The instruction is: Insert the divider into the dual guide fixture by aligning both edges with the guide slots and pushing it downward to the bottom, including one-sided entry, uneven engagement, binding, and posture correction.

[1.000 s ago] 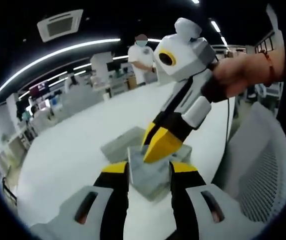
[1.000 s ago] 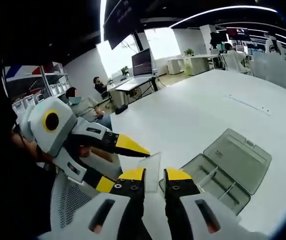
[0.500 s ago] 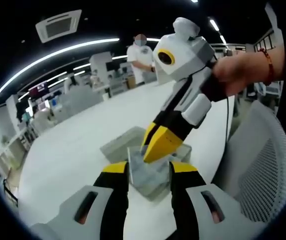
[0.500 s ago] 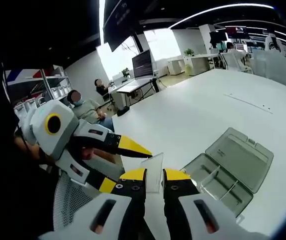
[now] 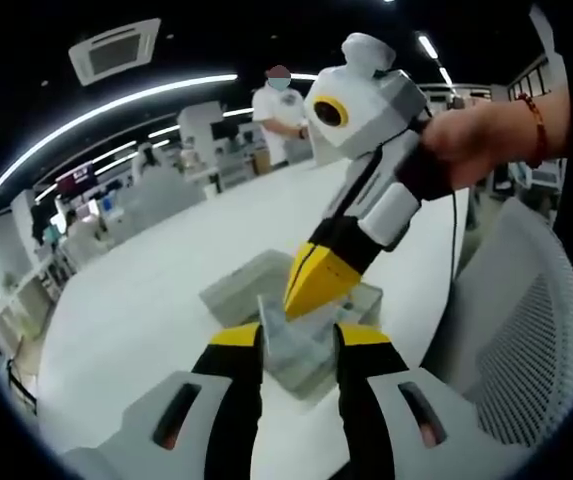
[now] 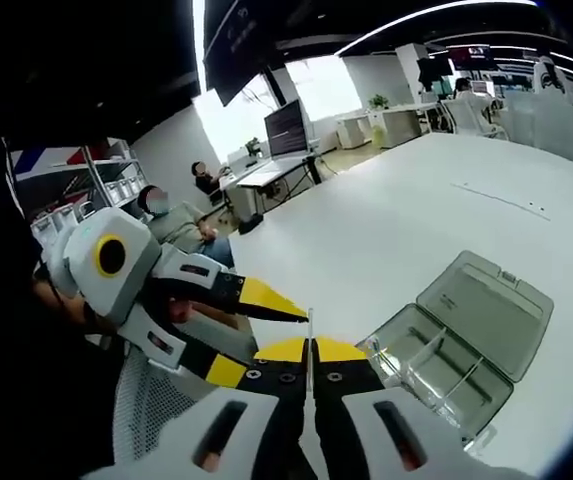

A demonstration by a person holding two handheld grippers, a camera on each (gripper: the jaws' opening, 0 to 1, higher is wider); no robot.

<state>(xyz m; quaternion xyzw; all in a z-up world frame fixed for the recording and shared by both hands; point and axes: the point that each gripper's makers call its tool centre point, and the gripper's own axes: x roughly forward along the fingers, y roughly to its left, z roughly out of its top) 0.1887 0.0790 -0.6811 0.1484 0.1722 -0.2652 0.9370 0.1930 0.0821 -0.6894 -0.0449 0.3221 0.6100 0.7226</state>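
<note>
Open-plan office or lab.
Long white bench (image 6: 416, 230); desk monitor (image 6: 284, 124); mesh chair (image 5: 511, 330); ceiling air-conditioning cassette (image 5: 114, 49); strip lights (image 5: 106, 112); seated and standing people at further desks.

Divider (image 6: 309, 330) edge-on in right gripper view, a thin line, lower end hidden between the pinched jaws. Guide slots in fixture (image 6: 436, 365) too small to tell. In left gripper view right gripper (image 5: 306, 295) covers fixture's middle; fixture's near edge hidden behind left gripper (image 5: 298, 345).
</note>
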